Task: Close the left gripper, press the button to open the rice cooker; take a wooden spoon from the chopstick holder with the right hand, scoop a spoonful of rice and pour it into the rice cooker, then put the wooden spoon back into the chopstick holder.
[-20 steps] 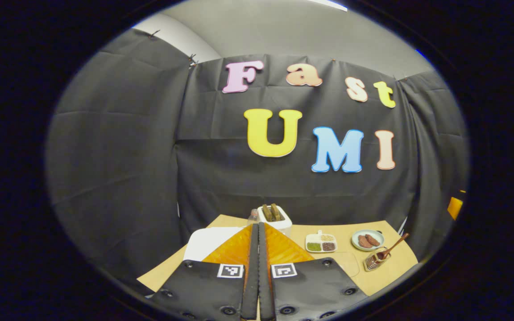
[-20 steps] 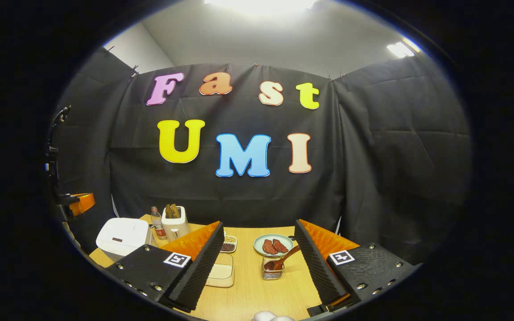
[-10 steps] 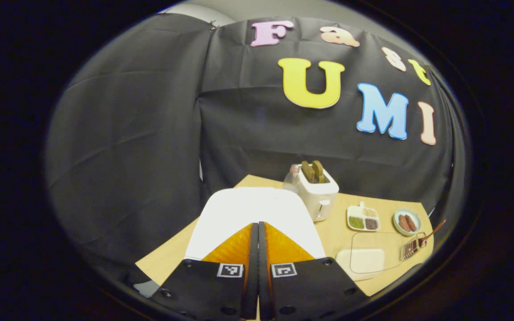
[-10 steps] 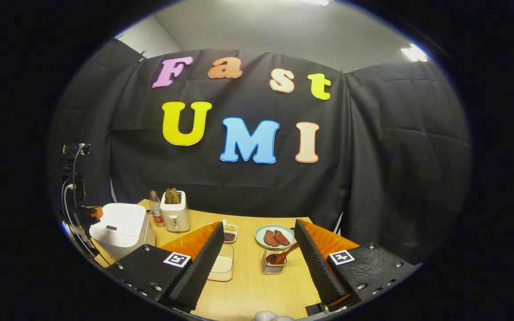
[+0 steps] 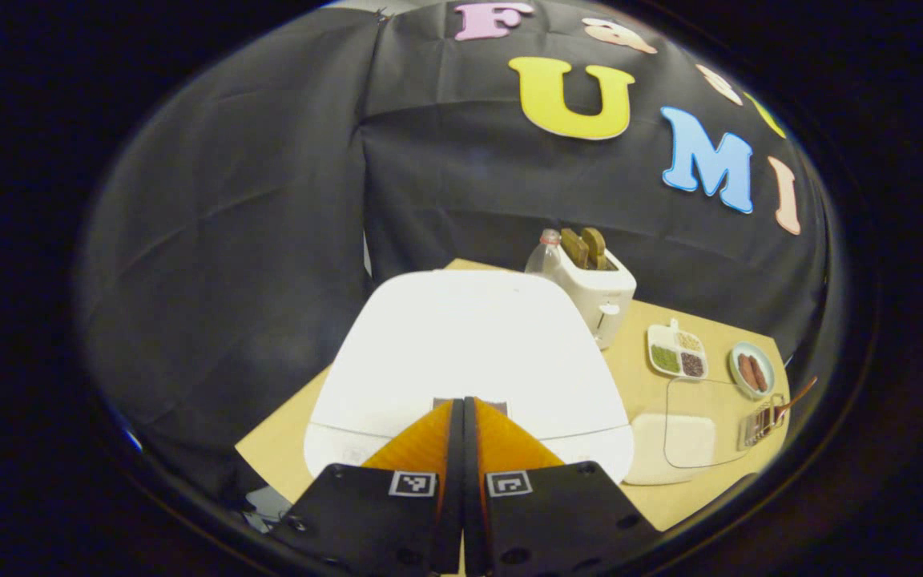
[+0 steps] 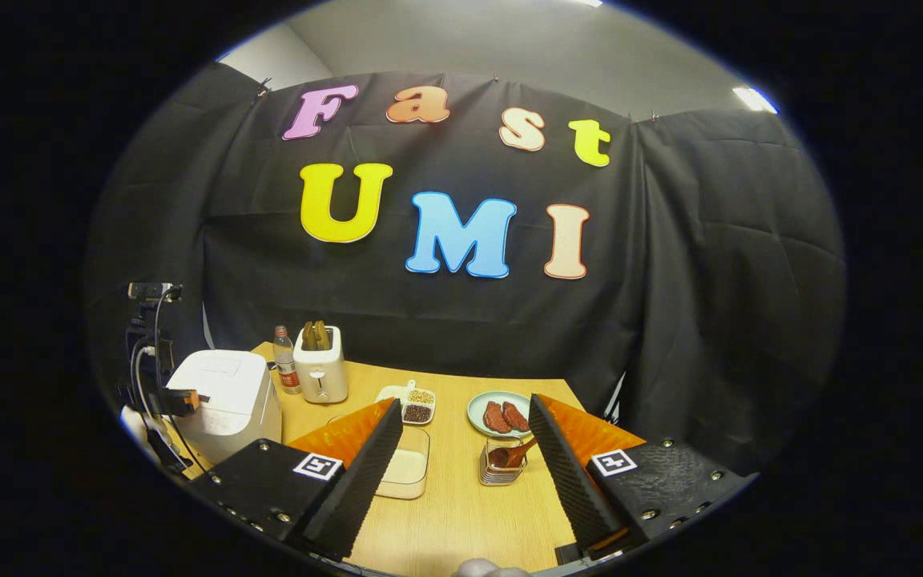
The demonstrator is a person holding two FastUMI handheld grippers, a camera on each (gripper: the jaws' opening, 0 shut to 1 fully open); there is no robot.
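Observation:
The white rice cooker (image 5: 469, 344) stands with its lid down, close in the left gripper view. My left gripper (image 5: 462, 402) is shut with nothing held, its tips over the grey button (image 5: 497, 404) at the lid's front edge; contact is unclear. In the right gripper view the rice cooker (image 6: 225, 397) is at far left with the left gripper (image 6: 179, 399) at its front. My right gripper (image 6: 463, 405) hangs open above the table. Ahead of it the wooden spoon (image 6: 511, 457) leans in the chopstick holder (image 6: 500, 471). A glass container of rice (image 6: 404, 473) lies to the left.
A toaster (image 6: 320, 373) and a bottle (image 6: 285, 370) stand behind the cooker. A divided seasoning dish (image 6: 409, 405) and a plate (image 6: 477, 405) with brown pieces sit mid-table. A camera on a stand (image 6: 153, 290) rises at the table's left edge.
My left gripper, still shut, has dropped and moved forward onto the cooker's front edge. The right gripper stays open and has tipped slightly down.

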